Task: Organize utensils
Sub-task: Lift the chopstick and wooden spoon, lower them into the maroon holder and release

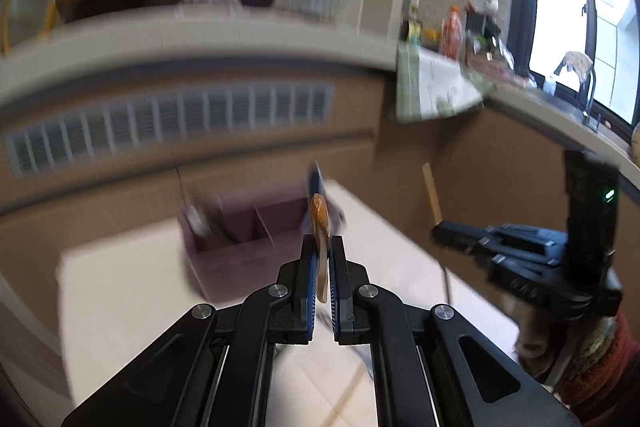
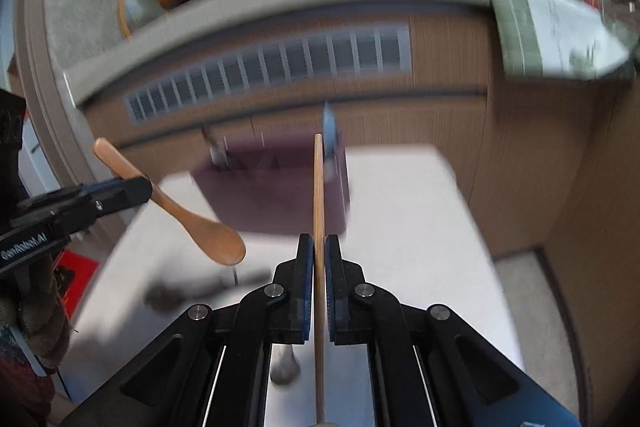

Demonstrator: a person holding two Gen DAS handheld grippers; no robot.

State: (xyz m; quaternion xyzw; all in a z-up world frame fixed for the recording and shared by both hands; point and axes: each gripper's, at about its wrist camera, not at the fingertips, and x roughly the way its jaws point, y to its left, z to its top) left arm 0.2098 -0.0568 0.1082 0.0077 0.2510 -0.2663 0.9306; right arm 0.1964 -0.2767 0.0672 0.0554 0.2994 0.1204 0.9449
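Note:
My left gripper (image 1: 321, 245) is shut on a wooden spoon (image 1: 320, 223), held edge-on above the white table; the right wrist view shows the spoon (image 2: 192, 217) with its bowl hanging down. My right gripper (image 2: 319, 243) is shut on a thin wooden chopstick (image 2: 318, 195) that points forward; the gripper also shows in the left wrist view (image 1: 516, 255). A purple divided utensil box (image 1: 240, 235) stands on the table ahead, also in the right wrist view (image 2: 276, 191). It holds a blue-handled utensil (image 2: 330, 125) and a metal one (image 1: 196, 215).
The white table (image 2: 404, 227) stands in front of a brown cabinet wall with a vent grille (image 1: 168, 123). A counter (image 1: 200, 43) runs above it. A dark utensil (image 2: 192, 291) lies on the table at the left. All is motion-blurred.

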